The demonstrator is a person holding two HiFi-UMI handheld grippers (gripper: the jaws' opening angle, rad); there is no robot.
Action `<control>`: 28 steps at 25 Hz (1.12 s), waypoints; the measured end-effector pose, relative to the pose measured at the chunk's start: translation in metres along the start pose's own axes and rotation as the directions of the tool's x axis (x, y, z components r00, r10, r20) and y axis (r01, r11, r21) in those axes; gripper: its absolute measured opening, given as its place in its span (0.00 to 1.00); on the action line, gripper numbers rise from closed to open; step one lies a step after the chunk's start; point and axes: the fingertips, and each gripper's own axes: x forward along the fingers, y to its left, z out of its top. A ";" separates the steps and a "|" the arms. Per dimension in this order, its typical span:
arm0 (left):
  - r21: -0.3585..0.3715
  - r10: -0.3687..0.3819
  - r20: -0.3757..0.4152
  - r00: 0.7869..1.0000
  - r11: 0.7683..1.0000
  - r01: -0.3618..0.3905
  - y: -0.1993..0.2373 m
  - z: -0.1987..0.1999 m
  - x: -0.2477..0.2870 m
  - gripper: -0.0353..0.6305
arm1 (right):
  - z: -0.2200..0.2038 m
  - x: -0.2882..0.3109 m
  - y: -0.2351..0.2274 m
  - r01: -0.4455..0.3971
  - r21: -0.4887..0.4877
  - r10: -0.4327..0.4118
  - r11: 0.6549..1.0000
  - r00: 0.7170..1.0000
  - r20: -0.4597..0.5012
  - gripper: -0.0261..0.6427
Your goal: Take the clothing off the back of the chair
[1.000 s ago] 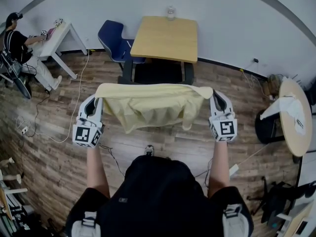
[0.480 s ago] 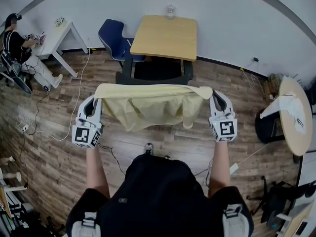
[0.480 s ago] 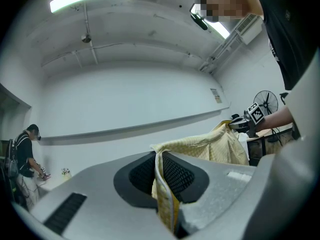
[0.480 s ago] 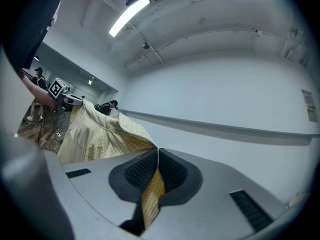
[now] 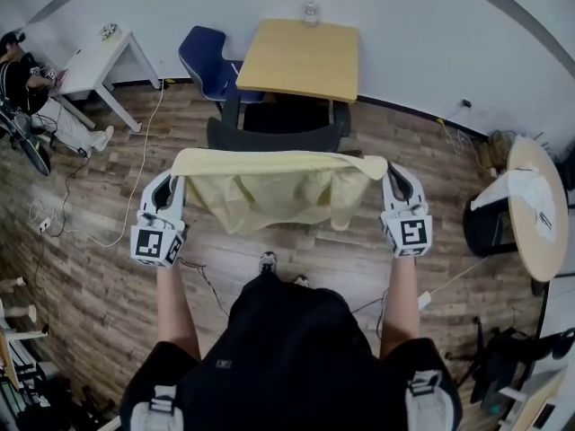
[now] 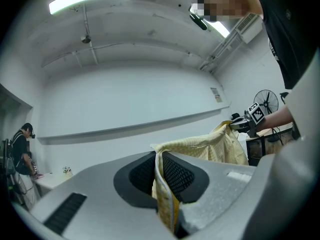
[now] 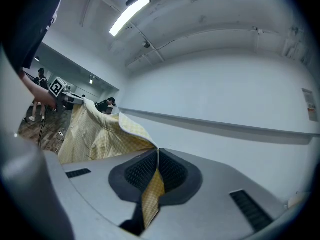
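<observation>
A pale yellow checked shirt (image 5: 274, 191) hangs spread in the air between my two grippers, just in front of a black chair (image 5: 274, 136) whose back is bare. My left gripper (image 5: 177, 174) is shut on the shirt's left end, with cloth (image 6: 162, 184) pinched between its black pads. At the other end my right gripper (image 5: 388, 171) is shut on the shirt too, a fold (image 7: 150, 194) clamped between its pads. Both grippers point level, away from me. The shirt (image 6: 210, 146) sags between them.
Behind the black chair stands a wooden table (image 5: 301, 59) with a bottle (image 5: 310, 11), a blue chair (image 5: 208, 65) to its left. A white desk (image 5: 99, 61) with a seated person (image 5: 27, 92) is far left. A round table (image 5: 535, 209) is at right. Cables (image 5: 135, 205) lie on the wooden floor.
Both grippers have drawn back from the table with the shirt. The black chair's bare back now shows beyond the cloth.
</observation>
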 end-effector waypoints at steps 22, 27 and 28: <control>-0.042 0.027 -0.079 0.996 0.999 -0.030 -0.023 -0.031 -0.046 0.09 | -0.035 -0.030 0.038 -0.059 0.044 0.061 0.997 0.997 -0.053 0.05; -0.042 0.025 -0.105 0.994 0.999 -0.030 -0.031 -0.039 -0.053 0.09 | -0.050 -0.039 0.046 -0.065 0.061 0.070 0.996 0.994 -0.084 0.05; -0.045 0.024 -0.106 0.994 0.999 -0.029 -0.032 -0.040 -0.053 0.09 | -0.053 -0.040 0.046 -0.064 0.066 0.070 0.996 0.994 -0.089 0.05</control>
